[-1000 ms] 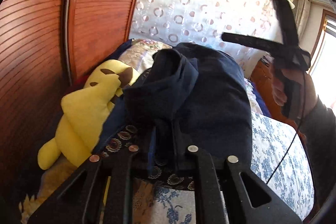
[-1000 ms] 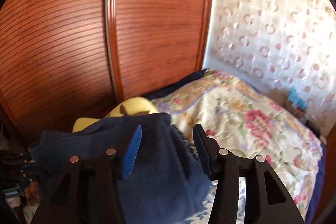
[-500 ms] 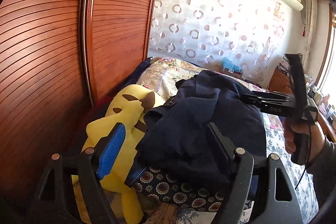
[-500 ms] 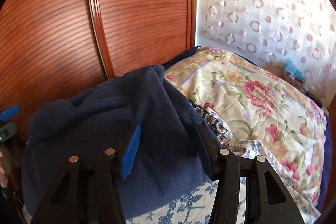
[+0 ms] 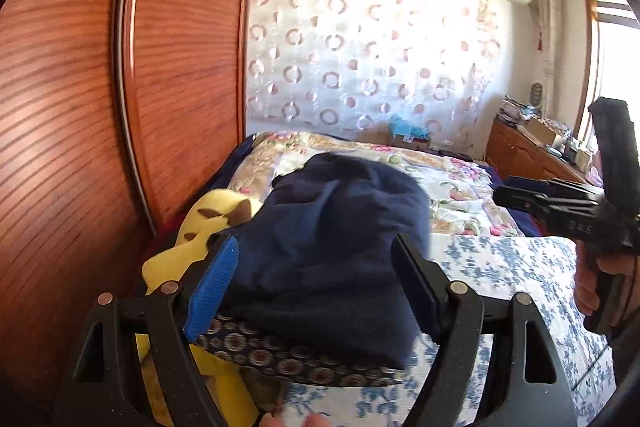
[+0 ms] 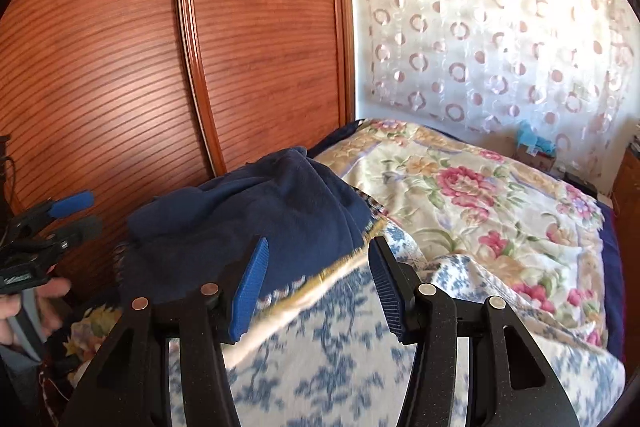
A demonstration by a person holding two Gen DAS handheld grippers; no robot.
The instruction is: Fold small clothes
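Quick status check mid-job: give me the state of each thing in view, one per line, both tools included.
Left tool: open, holding nothing.
Right tool: open, holding nothing.
Navy garment: bunched in a heap on a patterned cushion, in no grip.
Patterned cushion: lying on the bed under the garment.
Yellow plush toy: lying beside the wardrobe, partly hidden.
Wardrobe doors: shut.
Floral quilt: spread over the bed.

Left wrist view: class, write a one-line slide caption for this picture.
Open left gripper facing a navy garment heaped on the bed, yellow plush toy beside it, right gripper alongside.
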